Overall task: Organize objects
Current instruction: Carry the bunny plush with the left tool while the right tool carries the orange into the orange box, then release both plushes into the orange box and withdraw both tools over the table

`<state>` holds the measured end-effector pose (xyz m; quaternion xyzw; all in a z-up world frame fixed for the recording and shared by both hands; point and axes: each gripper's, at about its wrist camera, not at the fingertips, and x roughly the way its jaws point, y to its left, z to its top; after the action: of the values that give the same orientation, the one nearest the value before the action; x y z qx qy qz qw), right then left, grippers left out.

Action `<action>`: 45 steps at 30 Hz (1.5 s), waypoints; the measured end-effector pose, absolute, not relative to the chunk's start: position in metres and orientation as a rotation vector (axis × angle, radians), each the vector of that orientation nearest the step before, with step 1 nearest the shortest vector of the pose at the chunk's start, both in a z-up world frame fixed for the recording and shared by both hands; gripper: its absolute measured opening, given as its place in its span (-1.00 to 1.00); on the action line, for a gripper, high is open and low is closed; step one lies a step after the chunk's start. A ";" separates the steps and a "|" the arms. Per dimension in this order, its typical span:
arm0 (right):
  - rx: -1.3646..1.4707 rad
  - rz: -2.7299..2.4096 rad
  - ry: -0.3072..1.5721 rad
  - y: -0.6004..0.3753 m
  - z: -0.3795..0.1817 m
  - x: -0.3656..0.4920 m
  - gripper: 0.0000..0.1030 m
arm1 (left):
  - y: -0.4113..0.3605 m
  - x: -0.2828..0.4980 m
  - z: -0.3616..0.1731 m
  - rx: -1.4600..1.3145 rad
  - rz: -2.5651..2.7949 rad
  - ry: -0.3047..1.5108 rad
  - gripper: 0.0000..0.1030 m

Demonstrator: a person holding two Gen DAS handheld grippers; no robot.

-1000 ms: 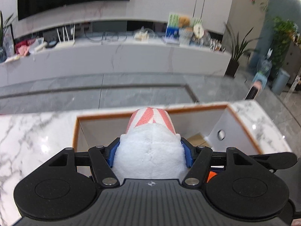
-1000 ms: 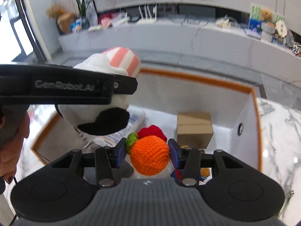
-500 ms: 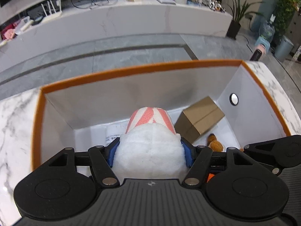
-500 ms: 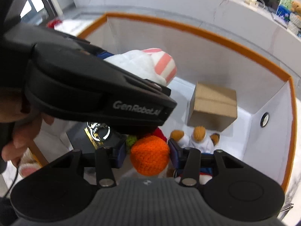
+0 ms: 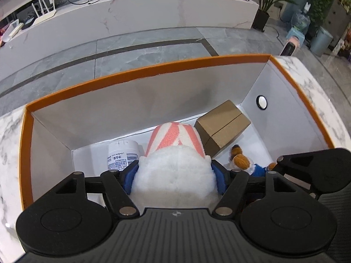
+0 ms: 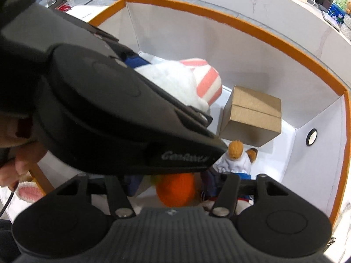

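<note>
Both grippers point down into the orange-rimmed white box (image 5: 140, 72) sitting on a marble counter (image 5: 307, 81).

Left gripper (image 5: 174, 175) – blue pads (image 5: 128, 176) sit against both sides of a white plush toy (image 5: 173, 175) with a pink-and-white striped end (image 5: 175, 137); the jaws have just been opening a little, with the plush between them, and the pads look in contact with the fur. The plush hangs over the box interior, striped end pointing toward the far wall.

Right gripper (image 6: 173, 182) – the jaws have just been opening, and an orange crocheted ball (image 6: 175, 188) sits between them with visible gaps on both sides, so the pads do not press on it. The ball is low in the box, near the floor; whether it rests there cannot be told.

Inside the box: a brown cardboard carton (image 5: 221, 127) tilted against the far right corner, a small bear doll in white and blue clothes (image 6: 235, 160) just in front of it, and a white labelled jar (image 5: 122, 153) at left of the plush. A round hole (image 5: 261, 102) marks the right wall.

Part of a hand (image 6: 20, 164) shows at the left edge of the right wrist view, with a pink-and-white fuzzy item (image 6: 27, 191) outside the box below it.
</note>
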<state>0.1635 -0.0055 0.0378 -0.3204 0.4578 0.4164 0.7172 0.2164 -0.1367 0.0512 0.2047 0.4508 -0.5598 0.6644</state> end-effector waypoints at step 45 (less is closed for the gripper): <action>-0.244 0.830 0.721 -0.189 0.059 0.022 0.67 | 0.118 0.144 0.047 0.180 -1.217 0.595 0.63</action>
<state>0.0218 -0.1886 0.0595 -0.1155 0.3419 0.3932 0.8457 0.1438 0.1184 0.0471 0.0831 0.2748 -0.5623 0.7755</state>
